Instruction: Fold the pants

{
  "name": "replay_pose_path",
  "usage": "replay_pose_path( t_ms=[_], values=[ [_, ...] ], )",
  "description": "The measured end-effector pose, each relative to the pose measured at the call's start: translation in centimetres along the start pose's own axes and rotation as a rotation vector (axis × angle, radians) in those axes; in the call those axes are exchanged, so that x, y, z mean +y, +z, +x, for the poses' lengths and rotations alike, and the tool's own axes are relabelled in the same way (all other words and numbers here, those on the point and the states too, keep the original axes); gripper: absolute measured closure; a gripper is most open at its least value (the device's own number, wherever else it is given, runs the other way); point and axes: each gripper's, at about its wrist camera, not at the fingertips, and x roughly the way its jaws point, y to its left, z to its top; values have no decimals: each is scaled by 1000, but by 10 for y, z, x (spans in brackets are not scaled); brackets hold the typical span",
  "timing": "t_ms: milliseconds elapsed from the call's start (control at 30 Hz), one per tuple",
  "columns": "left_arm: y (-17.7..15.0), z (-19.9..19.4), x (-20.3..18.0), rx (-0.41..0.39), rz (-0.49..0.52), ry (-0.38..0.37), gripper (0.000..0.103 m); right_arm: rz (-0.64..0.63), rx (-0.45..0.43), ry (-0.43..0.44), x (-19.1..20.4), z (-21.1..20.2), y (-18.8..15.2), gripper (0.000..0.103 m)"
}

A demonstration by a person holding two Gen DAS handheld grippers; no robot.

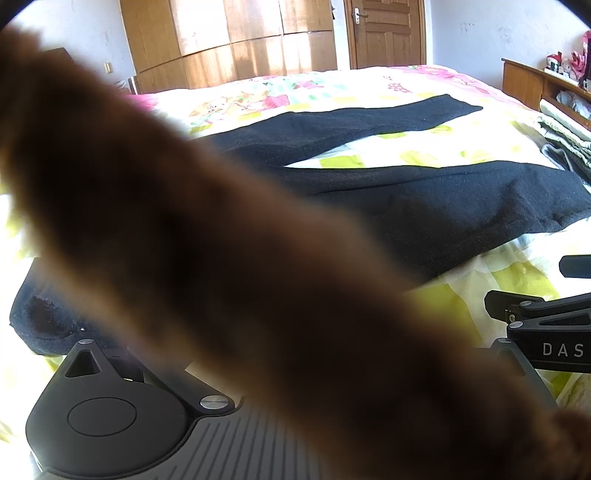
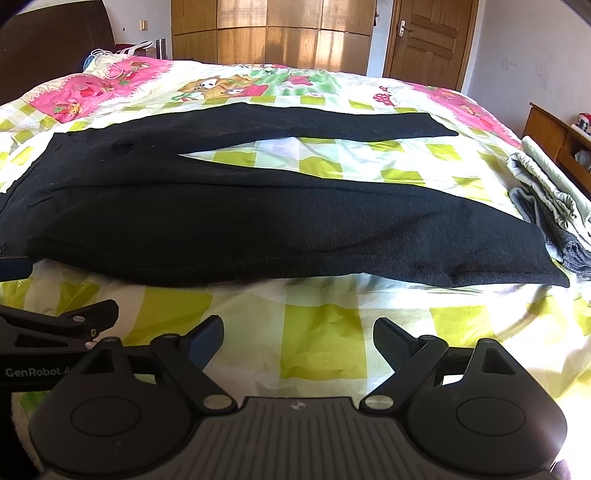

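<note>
Right hand-held gripper (image 2: pixel 298 339) sits low over the bed (image 2: pixel 317 332), fingers spread wide apart, nothing between them, only yellow-green checked quilt under the gap. Left hand-held gripper shows at the left edge of the right wrist view (image 2: pixel 62 321), beside the right one; in its own view a big blurred brown shape (image 1: pixel 207 258) right against the lens covers the fingers, so cannot tell if they are spread or closed. Black pants (image 2: pixel 229 218) lie flat on the bed beyond both grippers, not touched by either, waist to the left, two legs fanning apart to the right with quilt showing between them. Folded pile of grey and pale cloth (image 2: pixel 546 192) lies at the right, just beside the near leg's cuff. Wooden wardrobe (image 2: pixel 273 33) and door (image 2: pixel 428 40) stand behind the bed.
</note>
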Motion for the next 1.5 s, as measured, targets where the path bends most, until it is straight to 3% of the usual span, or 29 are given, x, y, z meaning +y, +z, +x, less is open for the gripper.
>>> replay_pose_path(
  t_ms=[333, 700, 833, 933, 1000, 1067, 1167, 1267, 1367, 1500],
  values=[
    [1, 1, -5, -20, 24, -18, 0, 48, 7, 19, -13, 6, 11, 3],
    [19, -2, -30, -124, 120, -116, 0, 340, 58, -20, -94, 29, 24, 15],
    [32, 4, -48, -149, 157, -162, 0, 444, 50, -76, -138, 39, 29, 22],
    [42, 11, -61, -164, 180, -193, 0, 527, 57, -122, -174, 48, 30, 39],
    [46, 17, -70, -168, 191, -213, 0, 572, 75, -133, -193, 56, 30, 61],
    [50, 24, -77, -162, 195, -232, 0, 638, 76, -126, -214, 60, 30, 76],
    [52, 32, -84, -145, 193, -257, 0, 708, 79, -97, -234, 64, 29, 84],
    [51, 34, -85, -143, 199, -262, 0, 692, 67, -117, -235, 61, 30, 84],
    [48, 30, -76, -156, 197, -251, 0, 597, 92, -162, -224, 60, 36, 83],
    [48, 18, -49, -189, 190, -211, 0, 470, 56, -258, -195, 36, 46, 75]
  ],
)
